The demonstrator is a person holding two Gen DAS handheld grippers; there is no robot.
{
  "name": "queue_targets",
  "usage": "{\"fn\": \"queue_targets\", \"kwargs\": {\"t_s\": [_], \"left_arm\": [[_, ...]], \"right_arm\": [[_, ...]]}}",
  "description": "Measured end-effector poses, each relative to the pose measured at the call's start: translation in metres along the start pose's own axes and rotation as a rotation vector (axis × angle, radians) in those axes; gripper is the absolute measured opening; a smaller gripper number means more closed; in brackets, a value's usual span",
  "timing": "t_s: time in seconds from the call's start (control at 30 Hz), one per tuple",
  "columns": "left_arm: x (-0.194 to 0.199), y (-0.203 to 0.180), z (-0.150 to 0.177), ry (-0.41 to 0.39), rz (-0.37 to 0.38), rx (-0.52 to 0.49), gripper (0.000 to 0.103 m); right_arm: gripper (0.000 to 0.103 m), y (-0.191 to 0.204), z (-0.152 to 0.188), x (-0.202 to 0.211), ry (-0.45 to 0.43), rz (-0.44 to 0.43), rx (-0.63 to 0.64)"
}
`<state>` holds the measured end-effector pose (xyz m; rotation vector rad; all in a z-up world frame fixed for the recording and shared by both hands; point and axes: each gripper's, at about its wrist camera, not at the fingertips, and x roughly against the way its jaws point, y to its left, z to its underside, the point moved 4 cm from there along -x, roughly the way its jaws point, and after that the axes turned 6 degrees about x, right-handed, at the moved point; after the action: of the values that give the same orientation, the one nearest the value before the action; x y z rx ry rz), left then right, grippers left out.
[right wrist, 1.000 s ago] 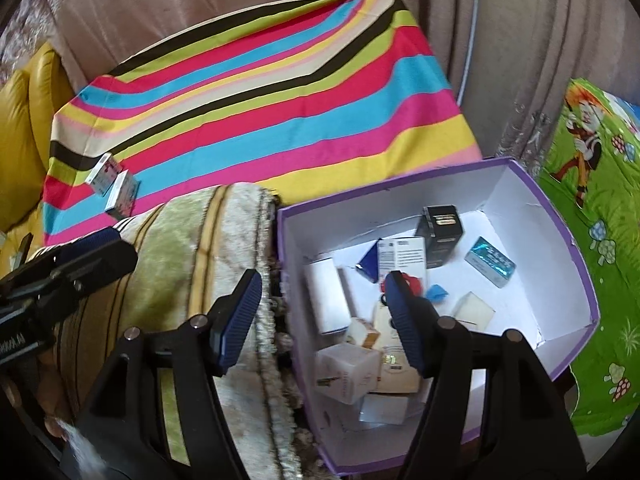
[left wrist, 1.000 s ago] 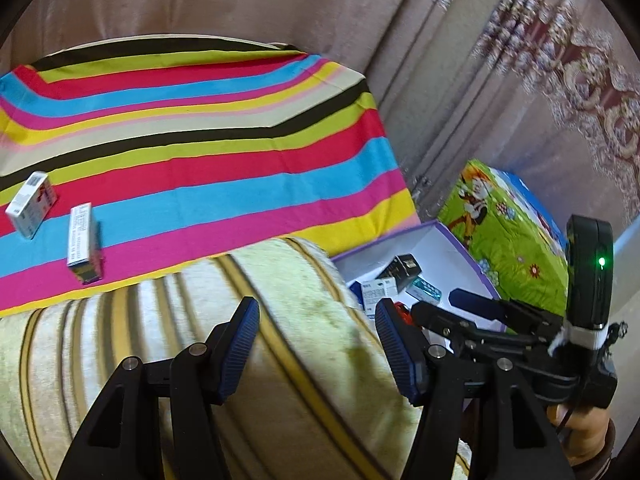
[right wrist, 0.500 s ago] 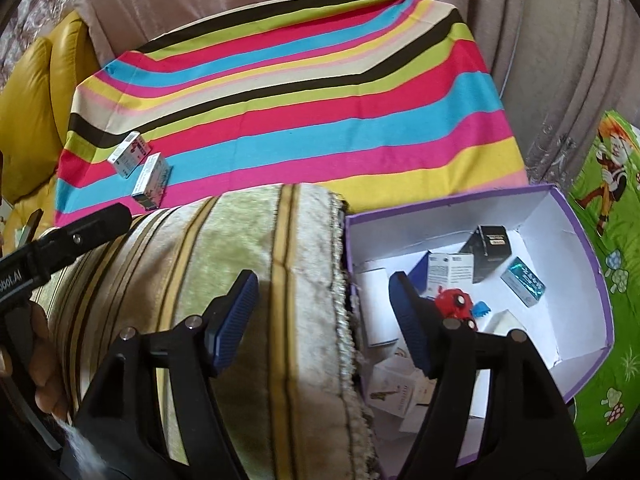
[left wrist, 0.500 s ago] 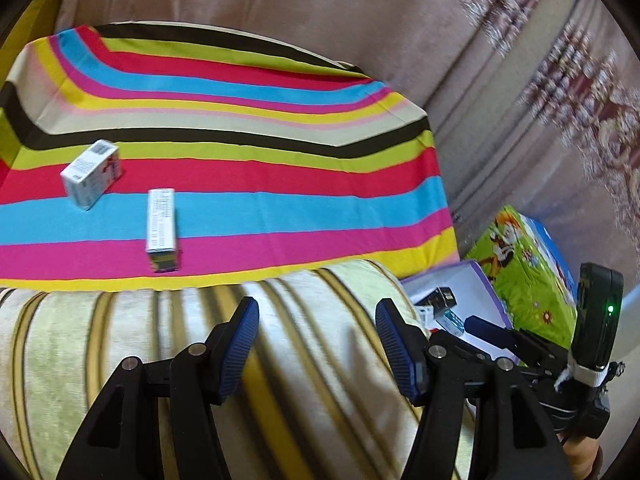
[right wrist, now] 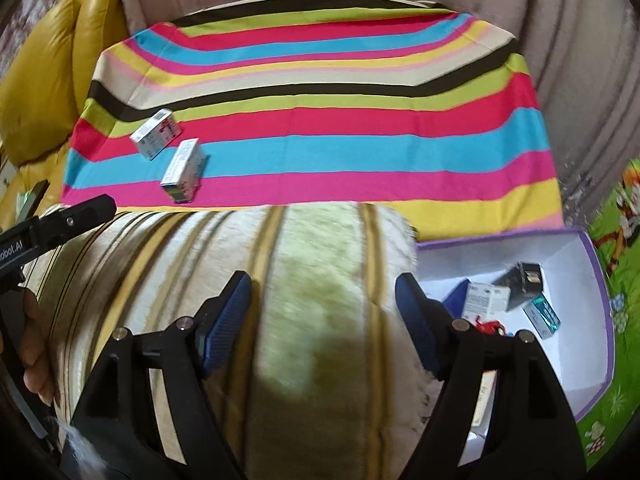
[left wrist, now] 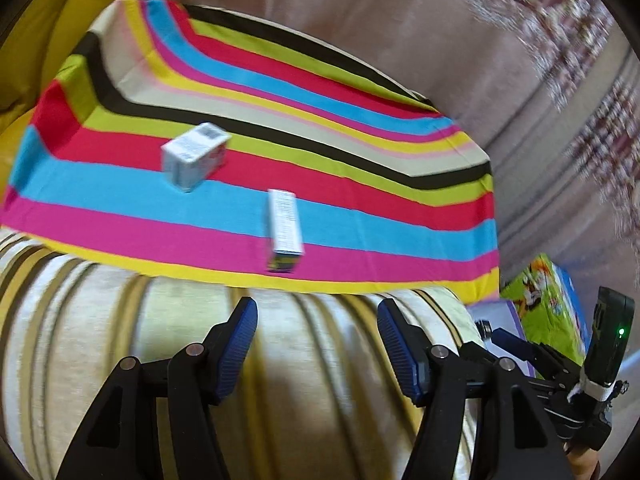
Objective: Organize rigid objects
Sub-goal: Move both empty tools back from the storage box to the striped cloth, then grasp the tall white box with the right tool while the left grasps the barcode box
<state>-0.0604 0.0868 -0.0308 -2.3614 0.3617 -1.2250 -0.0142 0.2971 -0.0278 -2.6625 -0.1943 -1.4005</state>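
Note:
Two small white cartons lie on the striped cloth (left wrist: 360, 168): a squat one (left wrist: 195, 156) further back and a long narrow one (left wrist: 285, 227) nearer the front edge. Both also show in the right wrist view, the squat carton (right wrist: 156, 139) and the narrow carton (right wrist: 184, 170). My left gripper (left wrist: 317, 350) is open and empty, above the furry cushion (left wrist: 304, 380), short of the narrow carton. My right gripper (right wrist: 323, 322) is open and empty over the same cushion (right wrist: 320, 300). The purple-rimmed white box (right wrist: 576, 360) at right holds several small cartons and items.
A yellow leather seat (right wrist: 40, 80) is at the left. Beige curtains (left wrist: 440, 32) hang behind the cloth. A green cartoon-print mat (right wrist: 620, 240) lies right of the box. The right gripper's body (left wrist: 580, 368) shows at the lower right of the left wrist view.
Both grippers have swung left, away from the box and towards the two cartons on the cloth. The cartons now sit nearer the middle of the left wrist view. Both stay open.

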Motion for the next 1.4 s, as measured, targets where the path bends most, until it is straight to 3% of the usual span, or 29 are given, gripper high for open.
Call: {"fn": "queue_targets", "kwargs": {"t_s": [0.4, 0.7, 1.1, 1.27, 1.4], "left_arm": [[0.014, 0.045, -0.012, -0.034, 0.003, 0.112, 0.066], [0.023, 0.063, -0.019, -0.064, 0.003, 0.145, 0.067], [0.024, 0.074, -0.024, -0.061, 0.015, 0.157, 0.067], [0.023, 0.073, -0.024, -0.056, 0.006, 0.149, 0.067], [0.023, 0.073, -0.026, -0.050, -0.009, 0.135, 0.067]], "right_arm": [[0.077, 0.055, -0.031, -0.027, 0.043, -0.061, 0.125], [0.077, 0.102, -0.062, -0.051, 0.058, -0.121, 0.188], [0.077, 0.131, -0.088, -0.088, 0.079, -0.135, 0.195], [0.062, 0.136, -0.095, -0.104, 0.097, -0.136, 0.188], [0.057, 0.138, -0.096, -0.114, 0.110, -0.142, 0.184]]}}
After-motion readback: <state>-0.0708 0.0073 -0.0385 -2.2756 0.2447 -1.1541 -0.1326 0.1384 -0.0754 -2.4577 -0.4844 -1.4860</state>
